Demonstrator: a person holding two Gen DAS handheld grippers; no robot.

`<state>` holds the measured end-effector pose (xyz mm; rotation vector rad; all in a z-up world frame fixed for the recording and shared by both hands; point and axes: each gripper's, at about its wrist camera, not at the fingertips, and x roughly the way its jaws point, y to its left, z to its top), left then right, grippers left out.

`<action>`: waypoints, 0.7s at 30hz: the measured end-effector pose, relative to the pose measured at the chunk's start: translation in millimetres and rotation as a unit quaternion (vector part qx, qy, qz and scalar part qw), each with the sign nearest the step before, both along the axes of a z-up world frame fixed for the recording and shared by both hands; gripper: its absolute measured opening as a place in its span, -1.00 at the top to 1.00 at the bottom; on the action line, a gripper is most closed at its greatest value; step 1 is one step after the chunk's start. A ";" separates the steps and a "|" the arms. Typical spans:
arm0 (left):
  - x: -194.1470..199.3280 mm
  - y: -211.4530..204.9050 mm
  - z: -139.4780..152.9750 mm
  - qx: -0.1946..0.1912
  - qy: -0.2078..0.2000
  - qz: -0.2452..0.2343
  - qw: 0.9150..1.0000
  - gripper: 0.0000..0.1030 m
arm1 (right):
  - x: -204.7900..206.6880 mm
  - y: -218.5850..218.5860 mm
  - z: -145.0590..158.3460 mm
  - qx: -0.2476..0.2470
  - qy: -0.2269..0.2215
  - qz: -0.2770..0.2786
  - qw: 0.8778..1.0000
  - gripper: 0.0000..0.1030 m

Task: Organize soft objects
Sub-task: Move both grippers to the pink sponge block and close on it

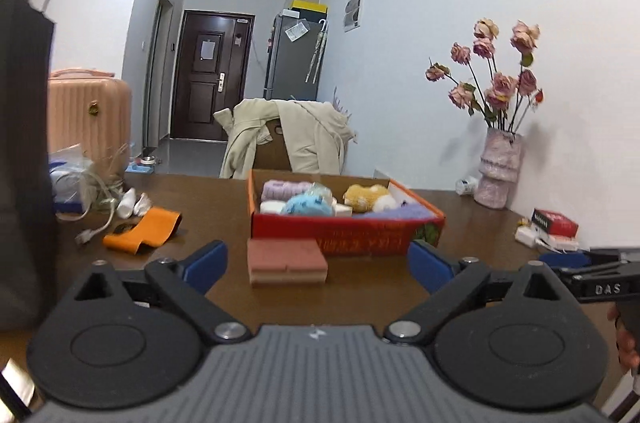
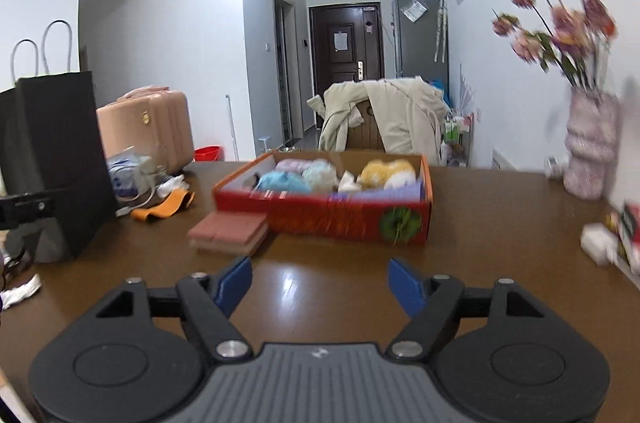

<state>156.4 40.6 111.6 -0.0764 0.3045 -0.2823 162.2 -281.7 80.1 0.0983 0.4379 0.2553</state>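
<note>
A red cardboard box [image 1: 344, 235] [image 2: 328, 219] stands mid-table, holding several soft things: a blue plush [image 1: 308, 205], a yellow plush [image 1: 366, 197], a purple towel [image 1: 286, 189]. A reddish-brown sponge block [image 1: 287, 261] [image 2: 228, 231] lies on the table just in front of the box. My left gripper [image 1: 316, 265] is open, its blue pads on either side of the sponge, a little short of it. My right gripper [image 2: 320, 283] is open and empty above bare table, in front of the box.
A black paper bag [image 1: 24, 159] [image 2: 56, 159] stands at the left. An orange strap [image 1: 140, 227], cables and packets lie at the left. A vase of pink flowers [image 1: 498, 167] and small boxes [image 1: 554, 227] stand by the right wall. A chair with a coat [image 1: 288, 139] is behind the table.
</note>
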 end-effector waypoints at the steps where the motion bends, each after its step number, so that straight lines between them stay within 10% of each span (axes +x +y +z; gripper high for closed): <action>1: -10.8 1.8 -5.1 -0.004 0.003 0.003 1.000 -0.94 | -8.9 -0.1 -5.4 0.013 0.006 -0.001 1.000 -0.45; 21: 5.1 30.0 -44.3 -0.022 0.070 0.028 0.997 -0.99 | 0.3 49.0 -26.5 0.008 0.059 0.045 0.997 -0.43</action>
